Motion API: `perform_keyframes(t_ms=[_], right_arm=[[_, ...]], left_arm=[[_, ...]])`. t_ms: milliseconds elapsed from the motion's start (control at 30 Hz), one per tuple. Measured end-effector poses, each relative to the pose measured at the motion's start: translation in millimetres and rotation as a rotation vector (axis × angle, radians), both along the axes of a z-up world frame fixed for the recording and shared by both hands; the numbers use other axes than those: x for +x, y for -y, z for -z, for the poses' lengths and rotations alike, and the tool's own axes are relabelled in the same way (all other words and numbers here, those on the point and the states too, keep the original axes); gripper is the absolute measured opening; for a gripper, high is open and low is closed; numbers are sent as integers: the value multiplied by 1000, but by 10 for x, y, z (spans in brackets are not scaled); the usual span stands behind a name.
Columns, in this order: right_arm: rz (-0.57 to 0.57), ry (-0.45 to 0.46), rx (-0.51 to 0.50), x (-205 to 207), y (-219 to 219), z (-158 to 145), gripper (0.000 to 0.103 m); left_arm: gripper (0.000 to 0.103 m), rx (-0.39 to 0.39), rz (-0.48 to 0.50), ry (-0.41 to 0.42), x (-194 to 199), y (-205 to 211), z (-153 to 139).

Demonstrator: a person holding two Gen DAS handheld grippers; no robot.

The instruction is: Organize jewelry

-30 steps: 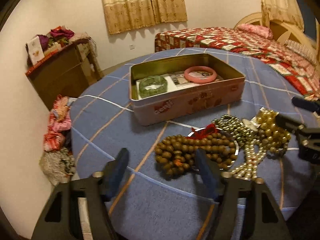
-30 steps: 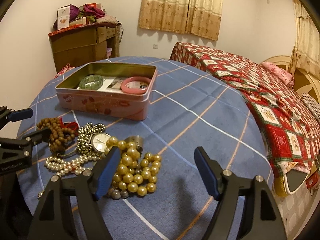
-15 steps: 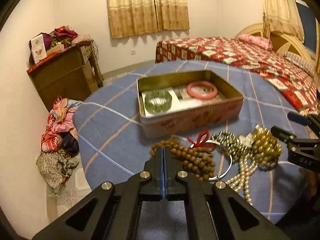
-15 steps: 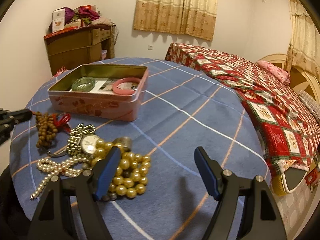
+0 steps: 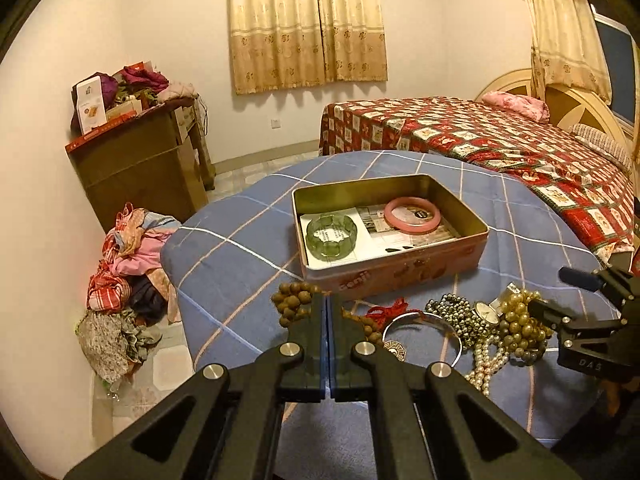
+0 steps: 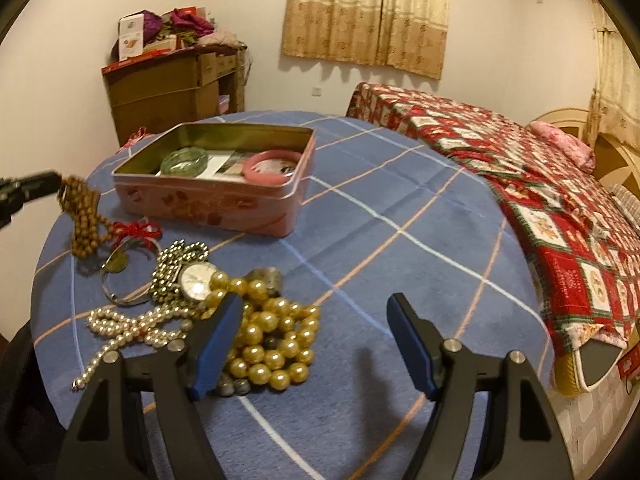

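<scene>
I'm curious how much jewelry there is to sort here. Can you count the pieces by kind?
Bead strands: 4 (brown wooden strand, dark metallic strand, gold strand, white pearl strand)
Bangles: 3 (green bangle, pink bangle, silver bangle)
Watch: 1
Total: 8 that I can tell apart; the pile may hide more.

— What was my left gripper (image 5: 327, 320) doing?
— I had its jaws clamped together on the beads (image 6: 82, 216), lifted clear.
— And my right gripper (image 6: 316, 344)?
— Jaws closing, wide apart, tilted down, nothing between them.
</scene>
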State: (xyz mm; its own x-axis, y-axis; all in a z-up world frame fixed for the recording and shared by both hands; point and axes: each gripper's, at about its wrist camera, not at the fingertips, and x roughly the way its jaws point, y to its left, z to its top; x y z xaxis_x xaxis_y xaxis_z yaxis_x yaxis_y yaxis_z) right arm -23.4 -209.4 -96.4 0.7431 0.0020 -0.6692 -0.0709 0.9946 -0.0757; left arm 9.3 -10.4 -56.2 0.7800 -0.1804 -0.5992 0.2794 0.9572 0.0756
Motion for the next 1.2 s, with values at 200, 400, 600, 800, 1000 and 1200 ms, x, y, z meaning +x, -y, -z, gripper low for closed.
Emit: perform_keyframes(t_ms=[200,400,600,800,1000,1200], right_arm=[[-48,-24,24,-12,-40,46,35],[-77,-19,22,-33,-74,18,5],[-74,41,26,-82,-66,-171,3],[-74,103,31,-134,-60,-399,2],[-89,132,65,-156,-13,-533,2],[-85,151,100,-166,85,-628,2]], left_arm=[[0,2,6,-22,24,36,83],[0,-10,0,-2,-4,13,12],[0,-21,7,15,-37,6,-76],[0,-34,14,46,-101,4,-212],[0,-40,19,66,-120,-1,-306],[0,-41,19,66,-130,2,-320]])
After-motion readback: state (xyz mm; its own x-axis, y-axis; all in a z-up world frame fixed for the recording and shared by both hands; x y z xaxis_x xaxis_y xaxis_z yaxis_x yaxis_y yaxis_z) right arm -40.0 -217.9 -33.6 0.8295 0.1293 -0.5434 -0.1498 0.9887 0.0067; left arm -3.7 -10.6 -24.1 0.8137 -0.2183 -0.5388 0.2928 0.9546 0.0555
